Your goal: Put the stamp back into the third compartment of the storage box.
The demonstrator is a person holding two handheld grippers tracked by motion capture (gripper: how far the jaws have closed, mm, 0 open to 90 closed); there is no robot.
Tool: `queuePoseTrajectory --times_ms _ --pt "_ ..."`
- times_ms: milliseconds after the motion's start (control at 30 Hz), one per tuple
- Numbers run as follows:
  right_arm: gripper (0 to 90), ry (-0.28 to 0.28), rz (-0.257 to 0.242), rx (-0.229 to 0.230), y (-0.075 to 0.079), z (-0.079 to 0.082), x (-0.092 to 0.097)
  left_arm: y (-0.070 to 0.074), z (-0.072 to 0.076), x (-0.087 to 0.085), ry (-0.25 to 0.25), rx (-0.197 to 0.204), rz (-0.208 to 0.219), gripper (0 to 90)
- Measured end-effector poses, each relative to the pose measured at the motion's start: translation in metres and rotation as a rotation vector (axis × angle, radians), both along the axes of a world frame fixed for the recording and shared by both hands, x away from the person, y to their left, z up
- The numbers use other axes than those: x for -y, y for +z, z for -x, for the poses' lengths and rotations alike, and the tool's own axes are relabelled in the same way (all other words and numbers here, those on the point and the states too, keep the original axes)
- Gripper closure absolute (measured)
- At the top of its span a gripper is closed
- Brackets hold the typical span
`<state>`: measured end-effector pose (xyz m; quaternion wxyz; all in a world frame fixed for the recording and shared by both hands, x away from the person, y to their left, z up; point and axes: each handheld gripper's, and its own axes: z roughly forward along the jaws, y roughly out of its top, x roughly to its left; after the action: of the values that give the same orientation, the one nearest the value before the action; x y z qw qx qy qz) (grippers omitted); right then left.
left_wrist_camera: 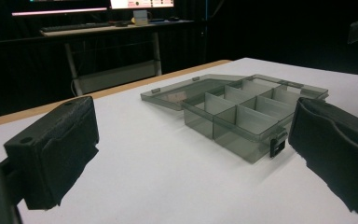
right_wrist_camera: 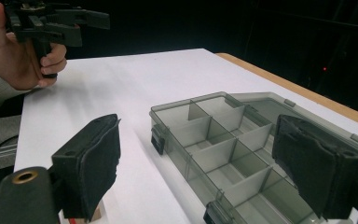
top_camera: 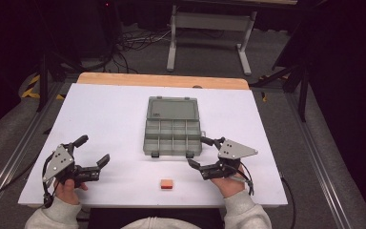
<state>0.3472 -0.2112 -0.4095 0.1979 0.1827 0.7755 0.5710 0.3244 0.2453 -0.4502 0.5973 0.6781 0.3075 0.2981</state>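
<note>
- Orange-and-tan small block (top_camera: 166,184) lies on the white surface (top_camera: 114,124) at the near edge, about 6 o'clock from the box, between the two tools and touching neither. In the right gripper view a corner of it shows below the tool's own left jaw.
- Left tool (top_camera: 96,153) is held in the person's left hand (top_camera: 68,188) at roughly 8 o'clock on the surface, well apart from the box. Jaws stand wide apart, nothing between them; the left gripper view shows bare surface in the gap, with the box beyond it towards the right jaw.
- Right tool (top_camera: 199,151) is held in the person's right hand (top_camera: 229,182) at about 5 o'clock from the box, just beside its front right corner. Jaws stand open with no grip on anything; the upper jaw tip lies close to the box's front right corner, contact cannot be confirmed. The right gripper view shows the jaws to either side of the box's near end, pads clear of the walls.
- Smoke-grey clear plastic organiser box (top_camera: 172,137) sits near the centre of the surface, open. Its compartments are divided by partitions; no contents can be made out. Two dark latches sit on its front wall.
- Box lid (top_camera: 172,109) is folded back flat on the surface at 12 o'clock from the tray, joined along the hinge edge.
- Wooden strip (top_camera: 162,80) runs along the far edge of the surface.
- Beyond it, at 12 o'clock, a grey desk frame (top_camera: 209,28) stands on the dark floor among loose cables.
</note>
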Motion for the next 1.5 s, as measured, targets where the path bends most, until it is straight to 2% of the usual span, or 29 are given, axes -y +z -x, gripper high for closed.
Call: queuePoseTrajectory --times_ms 267,500,700,767,1067,1300,1400,1500 --pt "19.7 0.042 0.021 -0.015 0.003 -0.005 -0.016 0.0 0.0 0.0 -0.004 -0.001 -0.004 2.6" --pt "22.7 0.054 0.04 -0.024 0.005 -0.008 -0.025 0.0 0.0 -0.001 -0.002 0.001 -0.002 2.6" --pt "22.9 0.077 0.047 -0.03 0.006 -0.011 -0.034 0.0 0.0 0.0 -0.005 -0.003 -0.002 2.6" --pt "23.1 0.097 0.049 -0.048 0.006 -0.013 -0.039 0.0 0.0 0.0 -0.005 -0.004 -0.002 2.6" --pt "22.9 0.136 0.081 -0.049 0.007 -0.015 -0.052 0.0 0.0 0.0 -0.004 -0.003 -0.002 2.6" --pt "23.4 0.166 0.119 -0.083 0.009 -0.017 -0.059 0.0 0.0 0.0 -0.002 -0.004 -0.004 2.6" --pt "23.3 0.18 0.151 -0.099 0.011 -0.018 -0.059 0.0 0.0 0.0 -0.003 -0.003 -0.004 2.6" --pt "23.8 0.193 0.148 -0.127 0.013 -0.019 -0.056 0.0 0.0 0.0 -0.003 -0.004 -0.002 2.6"
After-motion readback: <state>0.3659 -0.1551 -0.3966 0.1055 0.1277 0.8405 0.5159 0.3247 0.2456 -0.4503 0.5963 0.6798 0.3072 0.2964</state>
